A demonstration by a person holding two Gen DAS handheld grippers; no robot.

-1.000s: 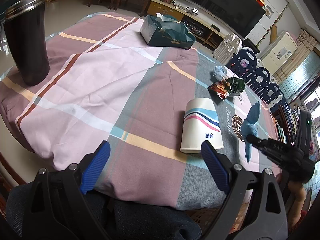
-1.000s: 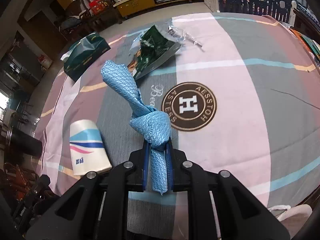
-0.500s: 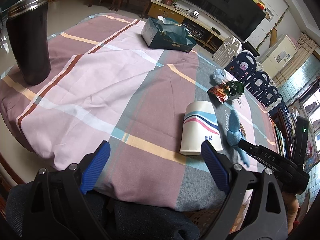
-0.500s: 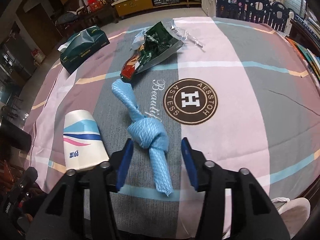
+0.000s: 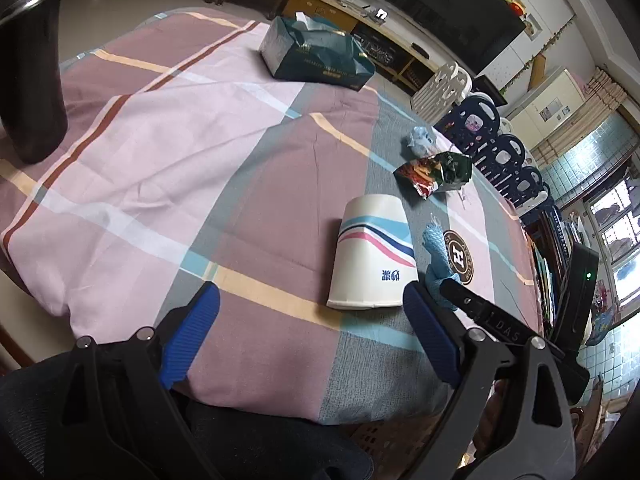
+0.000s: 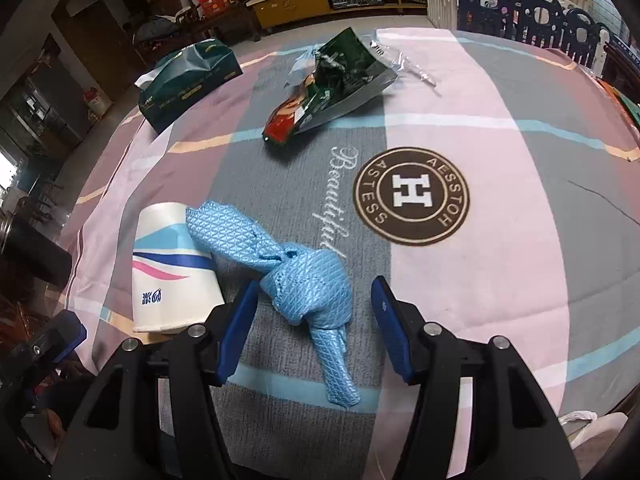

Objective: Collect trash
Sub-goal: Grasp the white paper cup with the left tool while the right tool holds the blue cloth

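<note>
Lying loose between the right gripper's [image 6: 312, 328] just-opened jaws, the knotted blue cloth [image 6: 308, 284] rests beside the tipped paper cup [image 6: 172, 272]; left gripper [image 5: 312, 336] gapes wide, empty.

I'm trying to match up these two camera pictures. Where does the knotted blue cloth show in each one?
Left wrist view: the knotted blue cloth lies right of centre, just right of the tipped paper cup, partly hidden by the other gripper.
Right wrist view: it lies low in the middle, between the open right gripper fingers, its far end against the cup.
Shared landmark: the round brown H logo.
</note>
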